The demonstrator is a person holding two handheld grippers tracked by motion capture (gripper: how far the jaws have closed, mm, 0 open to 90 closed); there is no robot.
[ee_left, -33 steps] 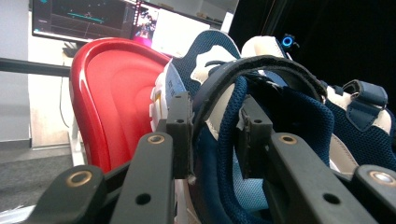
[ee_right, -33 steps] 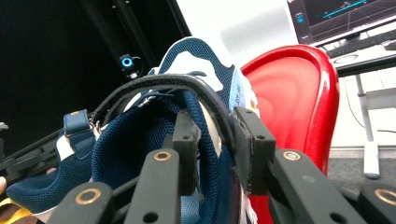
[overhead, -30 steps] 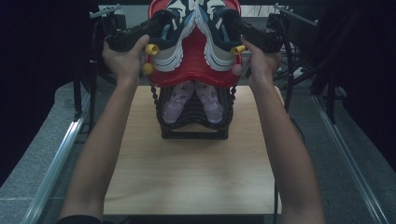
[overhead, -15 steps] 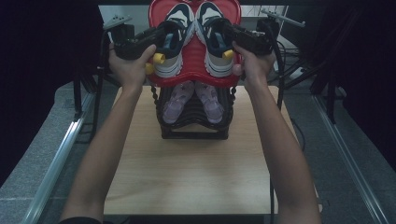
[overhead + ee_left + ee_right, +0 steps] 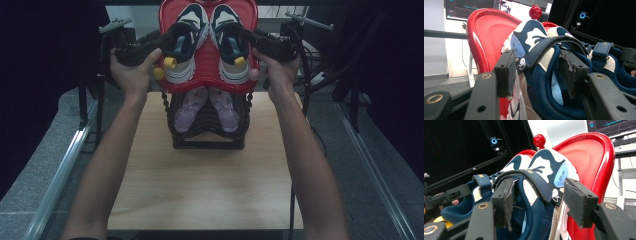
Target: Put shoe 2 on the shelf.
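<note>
Both jaws just opened: left gripper (image 5: 167,46) and right gripper (image 5: 248,39) released, each still straddling the collar of its navy shoe (image 5: 541,75) on the red rack tray (image 5: 207,82); pads seem clear, so I'd back straight out.

**Surroundings of the shoe rack**

A light wooden tabletop (image 5: 205,190) is seen beneath a black lower rack (image 5: 207,135), on which a pair of pale lilac shoes (image 5: 207,106) is kept, toes toward the camera. Grey floor (image 5: 30,170) is laid on both sides, crossed by metal rails (image 5: 65,165). Behind, a monitor (image 5: 471,8) is lit (its content too small to read), and a small device with a blue ring light (image 5: 494,141) is mounted on a dark frame
</note>
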